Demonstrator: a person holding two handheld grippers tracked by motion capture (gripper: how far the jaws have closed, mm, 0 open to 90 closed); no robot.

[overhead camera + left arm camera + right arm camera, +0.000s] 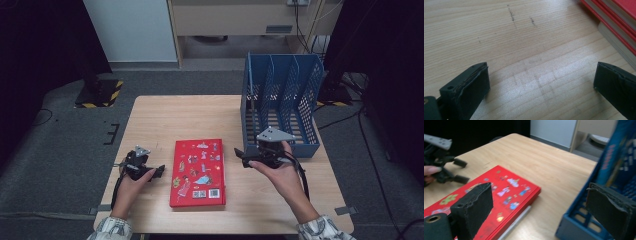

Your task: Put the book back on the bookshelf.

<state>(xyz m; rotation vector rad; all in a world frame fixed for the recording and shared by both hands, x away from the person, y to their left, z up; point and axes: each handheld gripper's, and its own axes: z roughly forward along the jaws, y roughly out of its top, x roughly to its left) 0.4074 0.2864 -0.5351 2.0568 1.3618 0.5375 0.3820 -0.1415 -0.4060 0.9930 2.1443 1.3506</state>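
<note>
Grey carpet floor point(60, 165) around a light wood tabletop point(170, 115); dark curtains either side, pale cabinet wall behind.

Blue file rack point(280, 100) stands upright at the tabletop's far right corner, three slots divided by perforated walls, open side toward the person. In the right gripper view its front lip sits just behind the right-hand jaw.

Red book point(198, 172) lies flat, cover up, near the middle-front of the tabletop, between the two grippers and touching neither. Cover has small cartoon stickers/prints and a barcode near the person's edge. In the left gripper view its page edge and red boards show at upper right point(619, 30).

Right gripper point(241, 154), held in the right hand point(280, 175), sits just right of the book and in front of the rack, grey plate on top, jaws pointing left at the book. Jaws spread wide, nothing between them.

Left gripper point(160, 170), held in the left hand point(132, 187), sits low over the tabletop just left of the book, pointing right. Jaws spread, only bare wood between them.
</note>
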